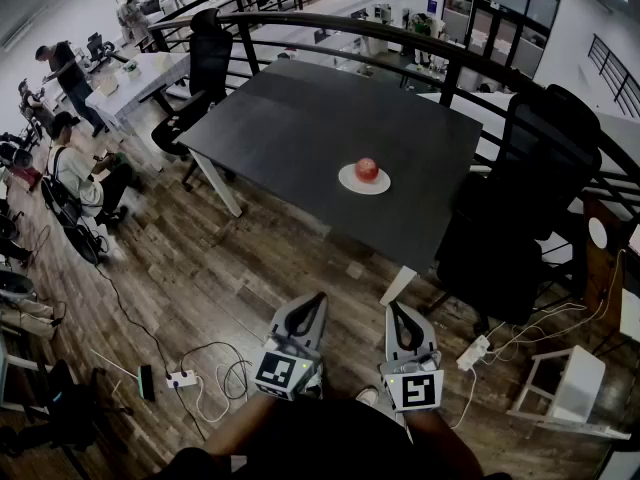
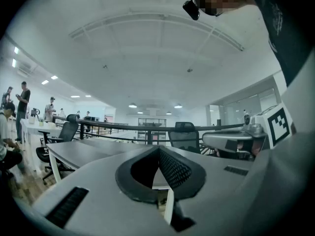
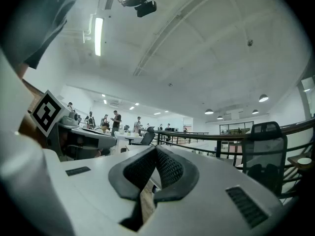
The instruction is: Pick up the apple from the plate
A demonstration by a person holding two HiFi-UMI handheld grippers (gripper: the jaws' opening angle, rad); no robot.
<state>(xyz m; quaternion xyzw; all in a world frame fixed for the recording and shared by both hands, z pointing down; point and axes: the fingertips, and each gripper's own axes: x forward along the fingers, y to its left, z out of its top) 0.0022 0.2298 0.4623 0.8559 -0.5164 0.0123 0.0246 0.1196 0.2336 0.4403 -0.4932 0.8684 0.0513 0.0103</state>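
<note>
Head view, marker-tagged left gripper (image 1: 318, 301), right gripper (image 1: 396, 309), apple (image 1: 367, 168) on plate (image 1: 346, 181)

A dark worktop (image 1: 320, 118) stands on a wood floor (image 1: 190, 268) beside a curved black railing (image 1: 330, 23); black chairs (image 1: 535, 178) flank it, and ceiling lights (image 3: 98, 33) glow overhead.

apple (image 1: 367, 168) covers part of the plate (image 1: 347, 181); arms (image 1: 245, 431) cut off below.

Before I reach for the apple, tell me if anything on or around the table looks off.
Nothing on the table stands out: the apple sits on its plate, nothing spilled or tipped. Only oddity: loose cables and a power strip trail across the floor in front of you, short of the table.
</note>
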